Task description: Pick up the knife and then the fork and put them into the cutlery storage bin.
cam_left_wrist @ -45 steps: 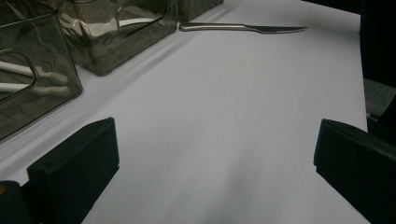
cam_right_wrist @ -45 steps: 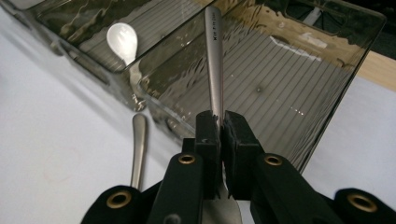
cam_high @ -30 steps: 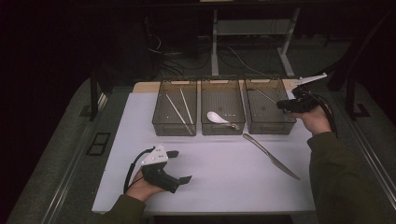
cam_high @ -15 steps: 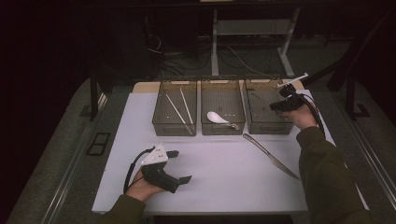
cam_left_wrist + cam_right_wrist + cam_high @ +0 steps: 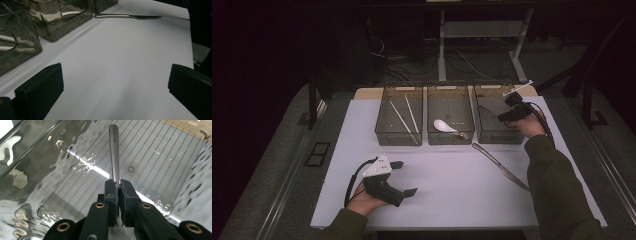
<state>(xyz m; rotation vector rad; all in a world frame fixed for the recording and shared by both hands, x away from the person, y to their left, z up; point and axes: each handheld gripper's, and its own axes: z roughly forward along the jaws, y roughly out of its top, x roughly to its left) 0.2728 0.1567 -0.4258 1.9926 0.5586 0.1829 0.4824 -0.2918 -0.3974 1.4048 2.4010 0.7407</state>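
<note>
**Metal utensil held over the right-hand bin**

The left gripper (image 5: pixel 404 177) is resting low on the white table (image 5: pixel 452 190), near the front edge, in the person's left hand (image 5: pixel 362 200). Its jaws are standing wide apart, and between them only the bare table surface is showing in the left gripper view.

Behind it, three clear bins are standing in a row at the back of the table. The left bin (image 5: pixel 384 125) is holding two pale chopsticks (image 5: pixel 404 117) lying at an angle. The middle bin (image 5: pixel 449 137) is holding a white spoon (image 5: pixel 445 125). In front of the bins, toward the right, a metal knife (image 5: pixel 499 165) is lying flat on the table, apart from both grippers.

The right gripper (image 5: pixel 119 188) is hanging over the right bin (image 5: pixel 489 135). Its jaws are nearly together and are pinching the end of a slim metal utensil handle (image 5: pixel 114 152), which is pointing away from the gripper, over the ribbed floor of the bin. In the right gripper view I cannot tell if the far end of the handle is touching the bin floor.
</note>
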